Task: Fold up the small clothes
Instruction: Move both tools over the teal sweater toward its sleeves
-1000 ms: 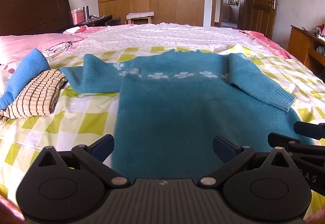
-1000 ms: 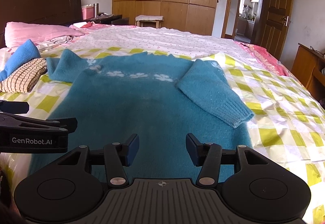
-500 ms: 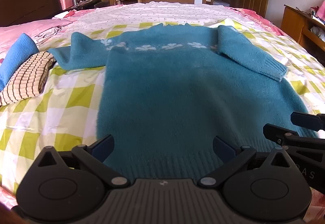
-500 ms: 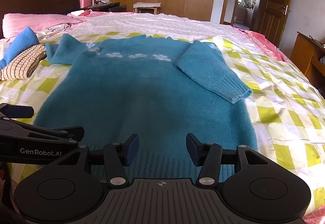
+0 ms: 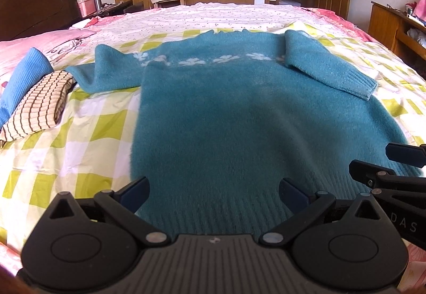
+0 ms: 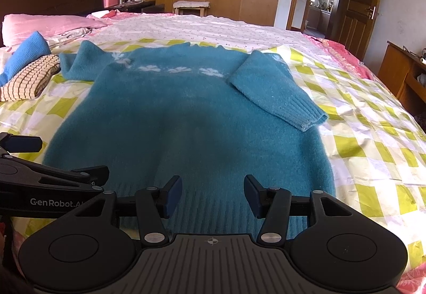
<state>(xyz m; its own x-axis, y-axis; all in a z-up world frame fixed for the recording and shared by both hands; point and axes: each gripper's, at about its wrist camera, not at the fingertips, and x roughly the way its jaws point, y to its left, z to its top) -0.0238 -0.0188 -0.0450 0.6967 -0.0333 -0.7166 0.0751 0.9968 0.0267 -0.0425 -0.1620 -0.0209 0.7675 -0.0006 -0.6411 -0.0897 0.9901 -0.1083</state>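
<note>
A teal sweater (image 5: 234,113) with white flowers lies flat on the bed, hem toward me; it also shows in the right wrist view (image 6: 186,118). Its right sleeve (image 6: 277,91) is folded in over the body. Its left sleeve (image 5: 103,73) lies spread out to the left. My left gripper (image 5: 214,190) is open and empty just above the hem's left part. My right gripper (image 6: 213,194) is open and empty above the hem's right part. Each gripper shows at the edge of the other's view.
The bed has a yellow-green checked sheet (image 5: 80,134). A striped folded cloth (image 5: 40,107) and a blue folded cloth (image 5: 24,75) lie at the left near pink pillows (image 6: 40,25). A wooden cabinet (image 5: 394,25) stands at the right.
Both grippers have pulled back and tilted down toward the sweater's hem, which now shows in both views. Both stay open. The sweater has not moved.
</note>
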